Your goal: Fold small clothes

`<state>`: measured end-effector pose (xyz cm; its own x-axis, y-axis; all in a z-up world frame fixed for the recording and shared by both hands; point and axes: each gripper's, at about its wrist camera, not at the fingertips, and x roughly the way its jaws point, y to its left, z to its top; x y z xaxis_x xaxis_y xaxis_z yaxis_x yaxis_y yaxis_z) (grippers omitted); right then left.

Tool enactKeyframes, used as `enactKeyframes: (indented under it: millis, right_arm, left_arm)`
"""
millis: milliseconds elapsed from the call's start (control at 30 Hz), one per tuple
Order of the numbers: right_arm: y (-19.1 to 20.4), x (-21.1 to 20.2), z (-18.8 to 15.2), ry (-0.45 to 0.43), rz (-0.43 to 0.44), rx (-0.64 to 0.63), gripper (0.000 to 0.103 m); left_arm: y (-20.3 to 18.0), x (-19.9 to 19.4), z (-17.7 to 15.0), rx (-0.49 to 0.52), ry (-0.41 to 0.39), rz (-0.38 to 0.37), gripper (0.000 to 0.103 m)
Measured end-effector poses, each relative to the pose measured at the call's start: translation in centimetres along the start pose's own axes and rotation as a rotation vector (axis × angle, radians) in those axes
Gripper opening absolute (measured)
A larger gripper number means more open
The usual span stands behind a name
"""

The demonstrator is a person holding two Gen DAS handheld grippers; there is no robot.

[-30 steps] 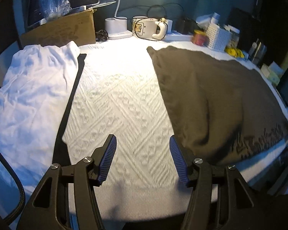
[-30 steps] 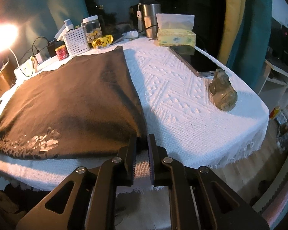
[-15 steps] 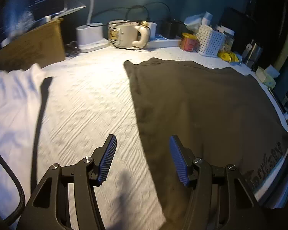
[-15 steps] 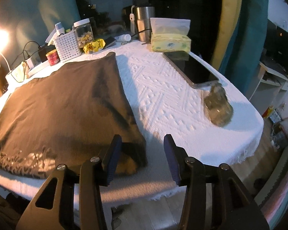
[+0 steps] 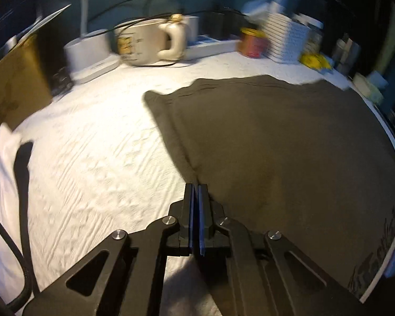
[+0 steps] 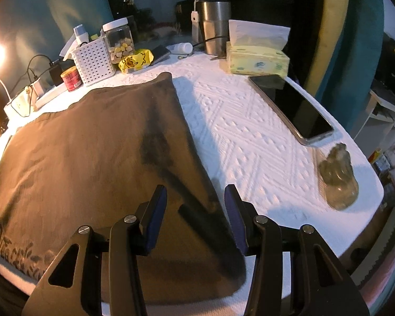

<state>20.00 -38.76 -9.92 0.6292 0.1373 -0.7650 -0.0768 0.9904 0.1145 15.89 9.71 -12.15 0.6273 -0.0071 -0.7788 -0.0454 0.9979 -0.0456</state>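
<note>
Brown garment [image 5: 289,142] is laid flat on white textured cloth [image 5: 97,152]. Left gripper [image 5: 195,188] is closed at the garment's left edge; cloth between its pads cannot be confirmed. Right gripper [image 6: 196,197] stands wide over the garment's near corner at 6 o'clock, gripping nothing.

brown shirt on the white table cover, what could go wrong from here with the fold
1. The left claw has just shut at the flat brown cloth shirt's left edge; the pinch looks thin and may slip when lifted.
2. The right claw is open over the shirt's right edge; closing low could catch the white textured table cover too.
3. A wide sweep might knock the black phone.
</note>
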Motion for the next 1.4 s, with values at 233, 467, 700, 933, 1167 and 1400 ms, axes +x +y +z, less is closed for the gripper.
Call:
enactKeyframes:
  millis: [233, 467, 700, 933, 1167, 1400]
  right_arm:
    - [1.2, 0.7, 0.9, 0.008, 0.012, 0.005, 0.048]
    - [1.7, 0.3, 0.9, 0.003, 0.002, 0.001, 0.048]
    - [1.8, -1.3, -0.2, -0.005, 0.0, 0.011, 0.05]
    - [1.9, -3.5, -2.1, -0.024, -0.002, 0.024, 0.057]
    - [1.6, -5.2, -4.1, -0.021, -0.01, 0.039, 0.058]
    - [0.7, -6.2, -6.5, -0.008, 0.011, 0.081, 0.058]
  left_arm:
    - [3.2, 0.1, -0.1, -0.063, -0.007, 0.038, 0.002]
    - [3.4, -0.3, -0.2, -0.091, 0.002, 0.057, 0.008]
    - [3.3, -3.3, -1.1, -0.132, -0.049, 0.078, 0.057]
    - [1.7, -6.5, -2.6, -0.131, -0.122, 0.038, 0.076]
    - [-1.3, -7.3, -4.1, -0.051, -0.112, 0.061, 0.086]
    - [-4.0, -9.2, -5.3, 0.004, -0.155, 0.048, 0.086]
